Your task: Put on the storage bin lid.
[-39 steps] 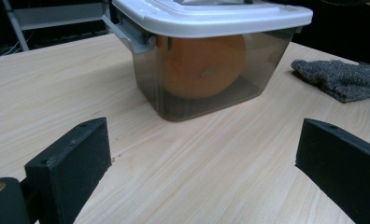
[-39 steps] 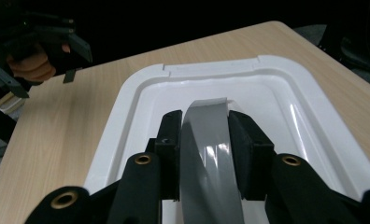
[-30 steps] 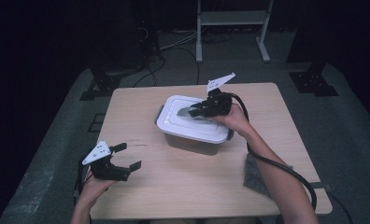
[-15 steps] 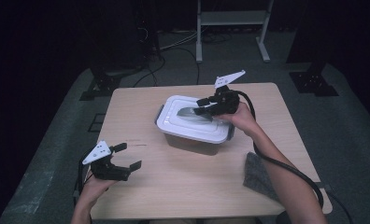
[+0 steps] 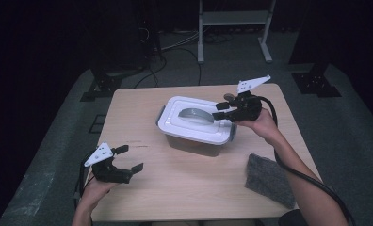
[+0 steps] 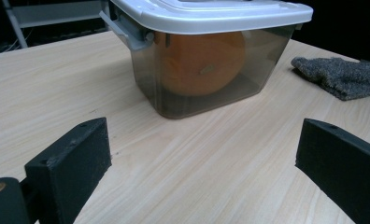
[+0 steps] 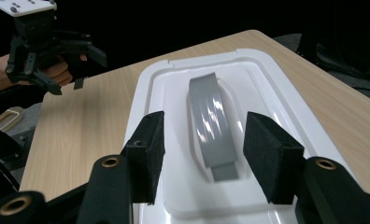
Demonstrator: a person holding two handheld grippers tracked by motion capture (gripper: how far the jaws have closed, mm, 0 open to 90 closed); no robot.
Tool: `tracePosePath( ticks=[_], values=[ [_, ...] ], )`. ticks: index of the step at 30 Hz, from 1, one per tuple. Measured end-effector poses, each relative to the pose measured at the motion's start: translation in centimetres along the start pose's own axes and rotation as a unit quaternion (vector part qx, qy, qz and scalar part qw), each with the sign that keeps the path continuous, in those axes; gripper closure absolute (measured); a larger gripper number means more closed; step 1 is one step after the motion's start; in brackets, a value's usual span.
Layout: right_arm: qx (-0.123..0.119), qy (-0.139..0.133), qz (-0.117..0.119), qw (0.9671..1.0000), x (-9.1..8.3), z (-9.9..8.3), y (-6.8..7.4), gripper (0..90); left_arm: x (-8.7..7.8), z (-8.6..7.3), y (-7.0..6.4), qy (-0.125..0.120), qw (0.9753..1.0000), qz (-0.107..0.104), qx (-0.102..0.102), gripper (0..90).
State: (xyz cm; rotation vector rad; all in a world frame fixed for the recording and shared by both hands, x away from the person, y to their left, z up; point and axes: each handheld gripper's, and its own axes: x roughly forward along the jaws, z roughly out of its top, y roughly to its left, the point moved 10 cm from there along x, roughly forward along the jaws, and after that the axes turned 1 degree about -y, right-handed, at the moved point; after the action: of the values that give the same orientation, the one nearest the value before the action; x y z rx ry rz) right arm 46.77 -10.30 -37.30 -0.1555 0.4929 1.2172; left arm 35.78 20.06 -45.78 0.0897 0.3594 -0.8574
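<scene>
Wooden table [image 5: 175,188], lidded clear box [image 6: 206,88], orange fruit [image 6: 197,63] inside

A light wooden counter [image 5: 184,193] carries a smoky-walled storage box [image 5: 196,143] with a white lid near its middle. A grey knitted cloth [image 5: 268,180] lies flat near the front right corner, well apart from the box.

A wooden table [image 5: 142,113] is standing on grey carpet [image 5: 52,155], with darkness lying all around the room. Behind it, a white metal frame [image 5: 234,19] is rising from the floor, cables [image 5: 175,42] are trailing beside it, and black stand bases [image 5: 316,84] are sitting at either side.
</scene>
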Motion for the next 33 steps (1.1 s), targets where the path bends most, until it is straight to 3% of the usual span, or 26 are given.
tracePosePath(
  ticks=[15, 33],
  values=[
    [0.015, -0.003, -0.024, 0.9996, -4.1, -2.8, 0.0, 45.5, 0.0, -0.2, -0.1, 0.005, 1.0, 0.004, 0.0, 2.7],
    [0.044, 0.0, -0.038, 0.9983, -6.7, -6.8, 0.1, 44.0, 0.0, -0.3, -0.1, 0.006, 1.0, 0.004, -0.002, 2.7]
  ],
)
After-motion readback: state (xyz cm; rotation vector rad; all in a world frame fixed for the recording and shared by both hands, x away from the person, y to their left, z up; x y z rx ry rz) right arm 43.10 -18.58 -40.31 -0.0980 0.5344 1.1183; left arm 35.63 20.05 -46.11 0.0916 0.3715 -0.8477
